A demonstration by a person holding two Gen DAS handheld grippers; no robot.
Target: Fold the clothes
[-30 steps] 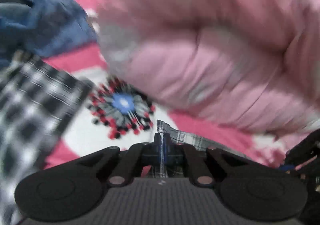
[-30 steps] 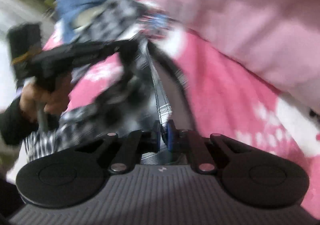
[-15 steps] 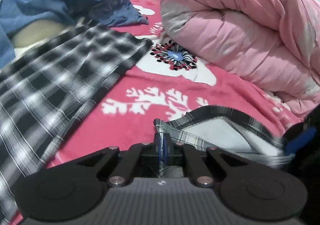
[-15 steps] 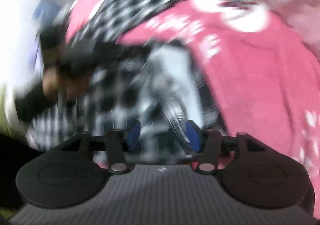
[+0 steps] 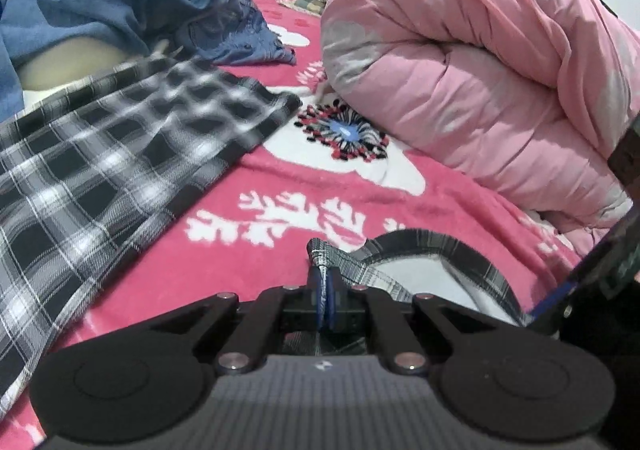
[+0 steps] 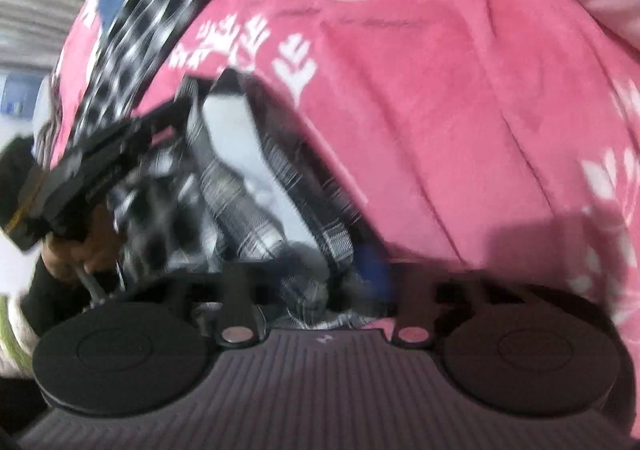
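Two jaws pinch the soft, crumpled plaid shirt point(image 5: 120, 177).

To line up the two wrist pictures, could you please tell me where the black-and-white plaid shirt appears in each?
Left wrist view: the plaid shirt spreads over the left half, and its collar end curves along the bottom centre by the camera's own gripper.
Right wrist view: it runs as a band from top centre to the left edge, and its collar lies bunched at lower centre.
Shared landmark: the white patch with the red-and-black flower on the pink blanket.
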